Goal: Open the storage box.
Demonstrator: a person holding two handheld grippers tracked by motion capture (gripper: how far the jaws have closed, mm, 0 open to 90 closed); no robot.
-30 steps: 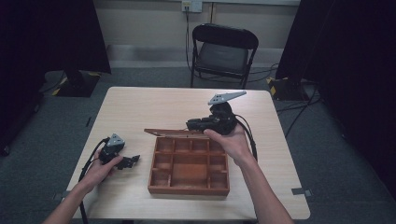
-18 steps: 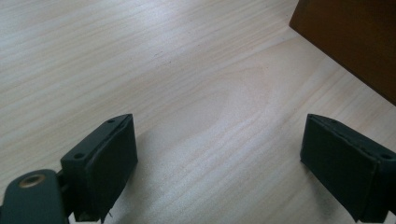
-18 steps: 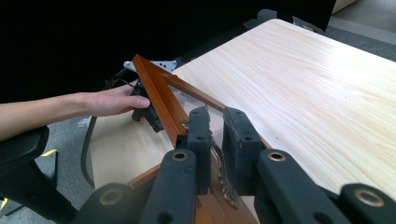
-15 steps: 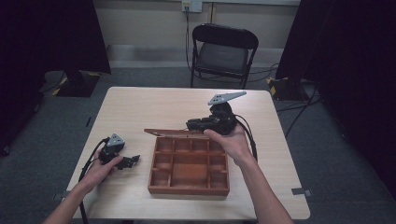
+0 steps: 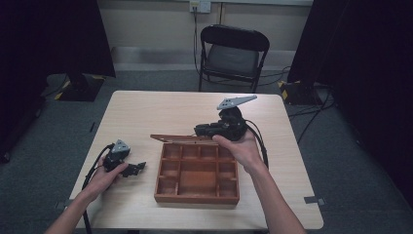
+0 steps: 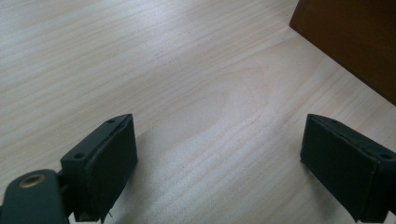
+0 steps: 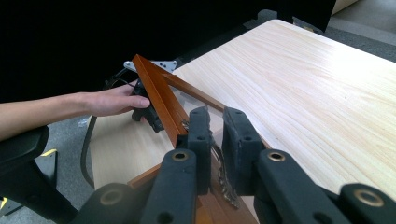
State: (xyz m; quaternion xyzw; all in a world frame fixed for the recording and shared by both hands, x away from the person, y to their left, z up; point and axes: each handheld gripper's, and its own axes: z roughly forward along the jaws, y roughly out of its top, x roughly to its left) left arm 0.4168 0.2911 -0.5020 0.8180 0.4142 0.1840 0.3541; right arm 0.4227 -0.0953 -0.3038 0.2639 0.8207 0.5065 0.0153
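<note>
Wooden box (image 5: 197, 171) mid-surface, lid (image 5: 182, 139) raised along its far edge, long axis side to side. Right tool (image 5: 203, 130) at that far edge, clenched on the lid's clasp (image 7: 219, 175). Left tool (image 5: 138, 167) released, resting left of the box, farther from the lid.

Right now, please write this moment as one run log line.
right gripper: shut on box lid | left gripper: open, idle on table | box: open
</note>
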